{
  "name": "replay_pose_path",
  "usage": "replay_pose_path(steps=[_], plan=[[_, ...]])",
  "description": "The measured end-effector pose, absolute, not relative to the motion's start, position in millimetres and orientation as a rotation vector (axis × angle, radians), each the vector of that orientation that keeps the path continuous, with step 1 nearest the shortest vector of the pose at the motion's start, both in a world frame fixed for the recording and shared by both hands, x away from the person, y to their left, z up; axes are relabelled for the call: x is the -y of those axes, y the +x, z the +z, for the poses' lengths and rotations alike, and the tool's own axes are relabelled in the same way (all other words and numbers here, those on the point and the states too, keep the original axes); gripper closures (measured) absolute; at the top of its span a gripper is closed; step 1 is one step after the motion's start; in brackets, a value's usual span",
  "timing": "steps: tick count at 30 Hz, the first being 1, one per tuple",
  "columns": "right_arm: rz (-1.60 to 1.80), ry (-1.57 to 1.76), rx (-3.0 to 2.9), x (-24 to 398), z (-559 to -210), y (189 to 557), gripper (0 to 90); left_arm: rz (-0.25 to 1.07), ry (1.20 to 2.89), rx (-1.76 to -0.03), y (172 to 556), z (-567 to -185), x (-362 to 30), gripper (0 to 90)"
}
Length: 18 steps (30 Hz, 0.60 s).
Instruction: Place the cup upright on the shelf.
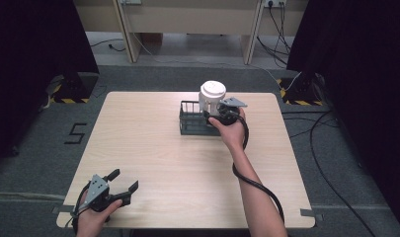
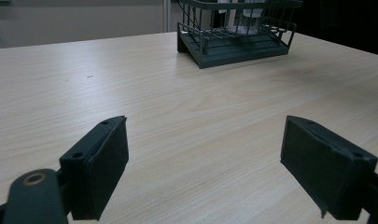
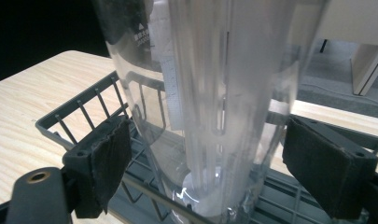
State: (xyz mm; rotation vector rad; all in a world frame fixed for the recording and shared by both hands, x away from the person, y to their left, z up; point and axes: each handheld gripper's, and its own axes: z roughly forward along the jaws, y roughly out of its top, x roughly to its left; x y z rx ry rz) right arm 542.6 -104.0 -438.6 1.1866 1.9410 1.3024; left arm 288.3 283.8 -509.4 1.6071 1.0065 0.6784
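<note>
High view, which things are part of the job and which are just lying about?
In the job:
clear plastic cup
wire basket
right gripper

Lying about:
left gripper, open and idle
cables on the floor

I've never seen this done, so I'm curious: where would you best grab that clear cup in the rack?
Probably around its lower wall, from the person's side. The cup stands upright in the rack, round and tapering downward, so the right gripper can straddle it just above the rack's rim, one open jaw each side.
</note>
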Motion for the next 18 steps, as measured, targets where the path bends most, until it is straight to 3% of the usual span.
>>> replay_pose_path(steps=[18], plan=[[1.335,1.169,-1.929,125,-434,510,19.9,0.682,1.610,-1.010,288,-509,-284,14.7]])
